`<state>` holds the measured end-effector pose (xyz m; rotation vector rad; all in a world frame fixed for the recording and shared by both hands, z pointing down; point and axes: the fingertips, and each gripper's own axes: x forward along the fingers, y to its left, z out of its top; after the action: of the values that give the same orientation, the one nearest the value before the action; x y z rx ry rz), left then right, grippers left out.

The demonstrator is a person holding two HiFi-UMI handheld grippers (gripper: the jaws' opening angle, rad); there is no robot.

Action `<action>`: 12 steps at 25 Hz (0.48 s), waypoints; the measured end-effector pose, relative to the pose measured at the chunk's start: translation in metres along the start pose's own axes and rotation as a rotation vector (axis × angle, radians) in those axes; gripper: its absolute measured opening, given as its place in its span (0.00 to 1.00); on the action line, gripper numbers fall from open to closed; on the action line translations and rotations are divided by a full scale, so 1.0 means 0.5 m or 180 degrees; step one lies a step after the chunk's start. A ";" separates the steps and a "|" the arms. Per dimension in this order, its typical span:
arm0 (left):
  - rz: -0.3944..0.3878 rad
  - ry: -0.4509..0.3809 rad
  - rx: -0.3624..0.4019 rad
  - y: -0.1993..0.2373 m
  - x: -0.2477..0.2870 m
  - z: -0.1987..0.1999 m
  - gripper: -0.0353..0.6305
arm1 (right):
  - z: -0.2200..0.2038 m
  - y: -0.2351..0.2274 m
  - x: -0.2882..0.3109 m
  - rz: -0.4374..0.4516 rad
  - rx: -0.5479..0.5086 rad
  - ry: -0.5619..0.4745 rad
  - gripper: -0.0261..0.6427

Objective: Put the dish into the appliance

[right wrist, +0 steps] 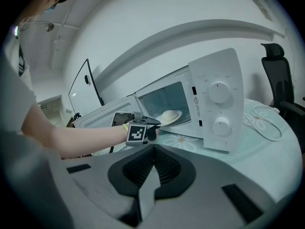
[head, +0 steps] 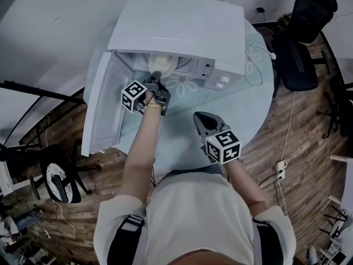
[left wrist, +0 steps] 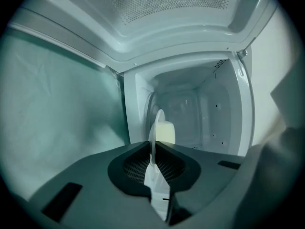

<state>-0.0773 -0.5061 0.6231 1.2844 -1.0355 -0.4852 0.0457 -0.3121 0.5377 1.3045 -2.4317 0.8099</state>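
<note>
Holding a pale dish (right wrist: 170, 116) by its rim, the left gripper (head: 156, 76) pinches it just inside the mouth of the open white microwave (head: 182, 26). The right gripper (head: 199, 116) hovers over the round table (head: 251, 115), its jaws pressed together and empty.

My jaws are pinched tight on the rim of the dish (left wrist: 155, 128), seen edge-on, just outside the microwave (left wrist: 205, 109) cavity. Mesh door (left wrist: 171, 4) is swung open beside the cavity.
</note>
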 end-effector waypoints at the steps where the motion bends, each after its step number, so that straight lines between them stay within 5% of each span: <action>1: 0.0007 0.0000 0.0008 -0.001 0.005 0.002 0.12 | -0.001 -0.001 0.001 0.0000 0.0007 0.0003 0.05; 12: 0.0110 -0.0046 0.0023 -0.007 0.038 0.013 0.11 | -0.008 -0.010 0.006 -0.0004 0.0055 0.0025 0.05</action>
<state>-0.0724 -0.5255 0.6261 1.2689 -1.0707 -0.4654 0.0479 -0.3140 0.5441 1.3066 -2.4227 0.8361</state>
